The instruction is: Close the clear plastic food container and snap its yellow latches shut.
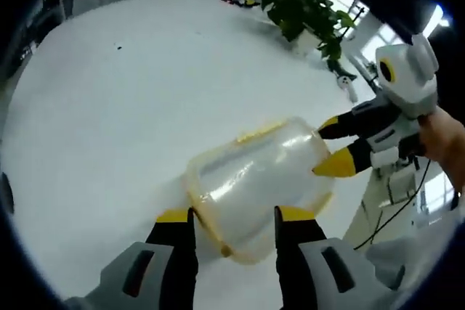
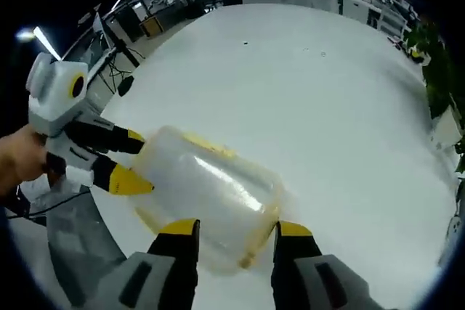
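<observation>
Jaws of left gripper (image 1: 231, 217) spread apart, straddling one end of clear plastic food container (image 1: 261, 179), tips near its yellow-trimmed rim; contact hard to judge. Right gripper (image 2: 231, 229) likewise parted at opposite end, yellow tips flanking the rounded wall. Container lying on white table (image 1: 109, 107), close to its near edge, lid apparently seated, though glare blurs the seam. Yellow latches (image 1: 258, 133) faintly visible along one side. Potted plant (image 1: 305, 12) at far table edge. Office desks and ceiling strip lights (image 2: 43, 43) beyond. Bare hand (image 2: 22, 156) gripping the left tool.
</observation>
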Demonstrator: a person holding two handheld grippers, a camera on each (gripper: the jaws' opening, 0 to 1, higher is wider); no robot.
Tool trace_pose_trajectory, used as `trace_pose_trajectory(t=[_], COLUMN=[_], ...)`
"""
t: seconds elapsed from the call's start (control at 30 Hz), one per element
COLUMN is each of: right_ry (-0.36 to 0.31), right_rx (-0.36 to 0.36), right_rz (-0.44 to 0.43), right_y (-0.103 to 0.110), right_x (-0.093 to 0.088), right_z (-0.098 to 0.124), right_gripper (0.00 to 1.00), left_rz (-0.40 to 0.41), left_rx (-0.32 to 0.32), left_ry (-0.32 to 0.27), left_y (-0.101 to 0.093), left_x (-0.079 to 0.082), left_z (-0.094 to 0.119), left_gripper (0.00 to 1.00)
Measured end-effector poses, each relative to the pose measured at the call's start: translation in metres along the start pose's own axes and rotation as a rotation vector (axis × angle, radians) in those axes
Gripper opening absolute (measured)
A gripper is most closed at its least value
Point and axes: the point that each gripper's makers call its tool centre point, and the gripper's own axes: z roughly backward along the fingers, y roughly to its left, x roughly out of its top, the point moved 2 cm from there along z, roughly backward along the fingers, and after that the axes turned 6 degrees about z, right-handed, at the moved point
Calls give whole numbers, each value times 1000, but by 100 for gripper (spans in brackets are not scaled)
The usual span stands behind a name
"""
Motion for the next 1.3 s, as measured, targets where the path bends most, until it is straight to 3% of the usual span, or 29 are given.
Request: trace_pose_trajectory(t=[0.07, 0.3, 0.53, 0.63, 0.73, 0.83, 0.93, 1.0, 1.17, 1.3], right_ry=[11, 25, 11, -3, -13, -13, -14, -26, -81, -167], right_rx=[4, 28, 50, 49, 59, 36, 35, 38, 69, 175], right_rz=[-8, -16, -38, -2, 13, 97, 185, 211, 419, 539], right_y=[0, -2, -1, -4, -7, -14, -14, -13, -8, 5], right_x=[-2, 0, 0, -2, -4, -8, -8, -6, 7, 17], right_z=[0, 0, 0, 1, 7, 13, 19, 23, 32, 35], right_gripper=[38, 38, 40, 44, 40, 44, 49, 48, 45, 26], left_rz=[-72, -78, -56, -106, -138, -168, -249, -243, -388, -582], left_rx=[13, 6, -35, -21, -25, -30, -88, -92, -125, -179], left_ry=[5, 20, -19, -36, -24, -21, -59, -61, -138, -147], left_y=[3, 6, 10, 13, 14, 16, 9, 8, -2, -15], left_x=[1, -1, -3, -1, -3, -4, 2, 4, 21, 23], left_z=[0, 1, -1, 2, 5, 11, 17, 20, 28, 32], left_gripper=[39, 40, 44, 47, 46, 48, 50, 52, 47, 41])
